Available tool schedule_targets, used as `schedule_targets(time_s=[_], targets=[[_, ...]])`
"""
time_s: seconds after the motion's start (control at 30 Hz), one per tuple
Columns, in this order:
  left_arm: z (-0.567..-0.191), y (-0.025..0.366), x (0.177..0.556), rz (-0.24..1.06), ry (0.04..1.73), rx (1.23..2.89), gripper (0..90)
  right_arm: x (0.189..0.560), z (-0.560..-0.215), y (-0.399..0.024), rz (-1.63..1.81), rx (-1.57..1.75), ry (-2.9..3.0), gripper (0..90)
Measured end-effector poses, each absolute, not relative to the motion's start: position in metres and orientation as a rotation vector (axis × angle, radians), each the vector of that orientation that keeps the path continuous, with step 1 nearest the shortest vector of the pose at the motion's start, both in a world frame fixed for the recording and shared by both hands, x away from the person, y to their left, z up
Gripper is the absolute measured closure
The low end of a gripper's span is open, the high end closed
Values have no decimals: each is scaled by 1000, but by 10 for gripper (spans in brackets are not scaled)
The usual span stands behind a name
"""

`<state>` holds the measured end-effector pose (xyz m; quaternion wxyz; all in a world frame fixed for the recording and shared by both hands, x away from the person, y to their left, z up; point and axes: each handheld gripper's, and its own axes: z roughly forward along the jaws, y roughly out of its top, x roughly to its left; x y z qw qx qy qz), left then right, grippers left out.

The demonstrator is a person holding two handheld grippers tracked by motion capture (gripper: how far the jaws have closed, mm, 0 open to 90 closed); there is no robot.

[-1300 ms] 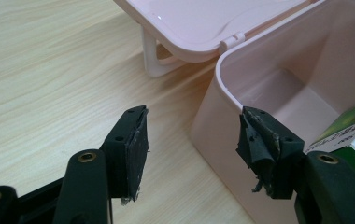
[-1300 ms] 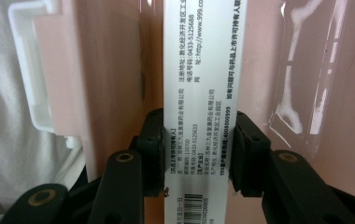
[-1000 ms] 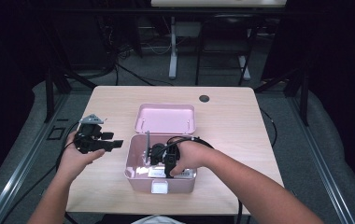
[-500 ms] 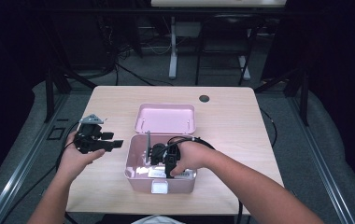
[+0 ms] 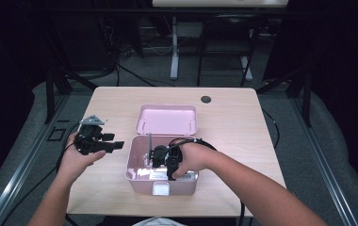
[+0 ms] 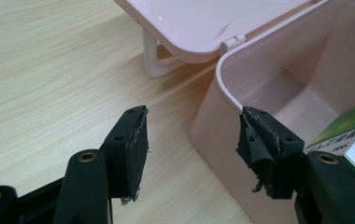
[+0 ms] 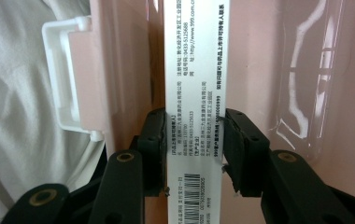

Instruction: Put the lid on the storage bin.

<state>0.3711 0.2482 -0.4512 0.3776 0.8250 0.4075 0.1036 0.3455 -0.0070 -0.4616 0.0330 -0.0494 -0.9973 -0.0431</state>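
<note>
Inside pink bin (image 5: 137,173), right tongs (image 7: 195,154) clamping white carton (image 7: 196,70), left tongs (image 6: 192,149) agape beside.

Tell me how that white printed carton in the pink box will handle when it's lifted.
The carton looks like thin card, so probably light and crushable under a hard squeeze. The right tool clamps its narrow edges, so it may pivot. Its flat faces should not roll in the box.
</note>
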Motion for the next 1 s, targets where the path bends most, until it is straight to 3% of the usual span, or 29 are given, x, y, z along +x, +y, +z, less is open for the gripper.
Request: schedule_targets(time_s=[1.0], targets=[[-450,239,367,224,1008,2082,365,346,-407,-44,-515,-441,-3069,583]])
